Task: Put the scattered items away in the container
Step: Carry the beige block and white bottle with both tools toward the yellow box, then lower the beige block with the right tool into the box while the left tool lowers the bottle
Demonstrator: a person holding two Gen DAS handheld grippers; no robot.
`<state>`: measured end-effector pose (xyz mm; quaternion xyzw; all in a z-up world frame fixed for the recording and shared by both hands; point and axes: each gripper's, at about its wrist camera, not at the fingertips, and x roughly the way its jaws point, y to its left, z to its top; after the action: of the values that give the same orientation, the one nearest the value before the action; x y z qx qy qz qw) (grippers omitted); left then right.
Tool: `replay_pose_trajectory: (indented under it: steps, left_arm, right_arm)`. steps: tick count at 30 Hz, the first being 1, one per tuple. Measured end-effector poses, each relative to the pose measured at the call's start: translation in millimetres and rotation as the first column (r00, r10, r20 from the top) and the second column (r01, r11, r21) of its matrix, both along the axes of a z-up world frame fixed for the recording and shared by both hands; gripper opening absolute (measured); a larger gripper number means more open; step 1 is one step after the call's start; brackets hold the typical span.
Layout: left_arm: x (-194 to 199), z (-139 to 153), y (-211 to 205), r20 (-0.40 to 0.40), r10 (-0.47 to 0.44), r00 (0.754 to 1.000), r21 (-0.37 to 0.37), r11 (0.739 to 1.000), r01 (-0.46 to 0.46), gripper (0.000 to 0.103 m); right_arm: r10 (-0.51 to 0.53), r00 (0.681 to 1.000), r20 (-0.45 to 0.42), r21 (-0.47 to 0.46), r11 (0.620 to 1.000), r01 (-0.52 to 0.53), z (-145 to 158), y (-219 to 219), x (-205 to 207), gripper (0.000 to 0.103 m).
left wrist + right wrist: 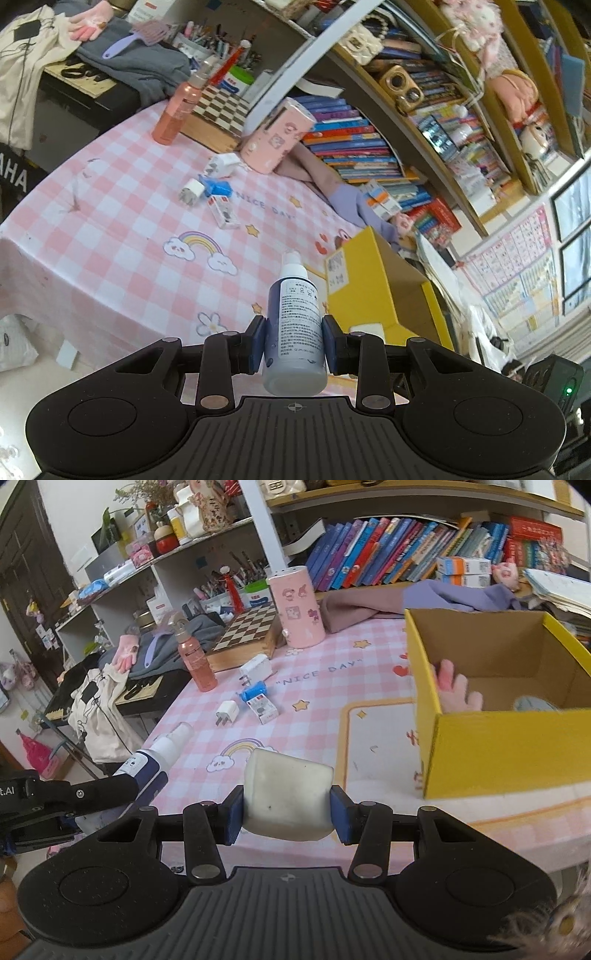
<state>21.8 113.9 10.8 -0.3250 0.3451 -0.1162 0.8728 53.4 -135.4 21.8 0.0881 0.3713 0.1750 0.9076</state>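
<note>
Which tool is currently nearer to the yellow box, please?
Right. The right tool, holding a white block, sits just beside the yellow box; the left tool, gripping a spray bottle, is farther off.

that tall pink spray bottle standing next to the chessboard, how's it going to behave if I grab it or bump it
The pink spray bottle stands tall and narrow, so a push near the top would probably tip it. Its round body would likely roll once down. The smooth clear plastic may be a bit slippery, and the liquid that seems to fill it should give it some weight.
</note>
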Motion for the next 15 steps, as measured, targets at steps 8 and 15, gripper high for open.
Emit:
replay_pose_trajectory:
  steps: [8, 15]
  left_arm:
    - [-21, -3, -11, 0.000, -0.052, 0.999, -0.019, 0.998, 0.052, 0.030]
    - [-24, -7, -26, -0.008, -0.105, 0.994, -0.028, 0.994, 0.105, 0.030]
  right_arm:
    - [-0.046, 0.999, -0.020, -0.013, 0.999, 0.046, -5, -12, -36, 0.045]
    - [-0.104, 0.994, -0.034, -0.041, 0.994, 0.103, -8, -27, -57, 0.045]
